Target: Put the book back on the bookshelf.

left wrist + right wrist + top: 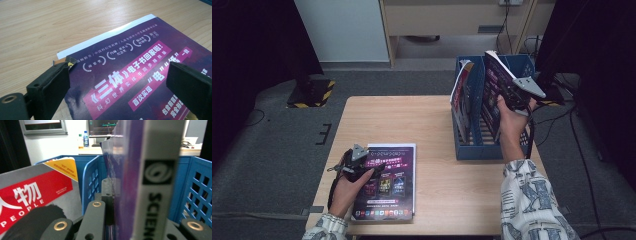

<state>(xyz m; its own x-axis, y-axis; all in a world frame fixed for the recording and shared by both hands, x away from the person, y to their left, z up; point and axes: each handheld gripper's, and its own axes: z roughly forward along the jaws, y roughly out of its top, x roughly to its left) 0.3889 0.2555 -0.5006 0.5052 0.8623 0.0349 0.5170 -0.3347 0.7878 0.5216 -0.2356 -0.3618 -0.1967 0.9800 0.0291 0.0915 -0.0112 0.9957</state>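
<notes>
Lowering purple magazine (493, 87) into blue file rack (472, 145) at table's far right; my right gripper (518, 97) clenched on its spine edge, magazine upright above middle slot. Red-cover magazine (460, 95) already leans in slot to left. Best to keep cover vertical, bottom edge between dividers, sink slowly, release only once seated. My left gripper (357, 161) rests over second purple magazine (388, 182) lying flat near table's front edge, jaws spread apart, gripping nothing.
</notes>
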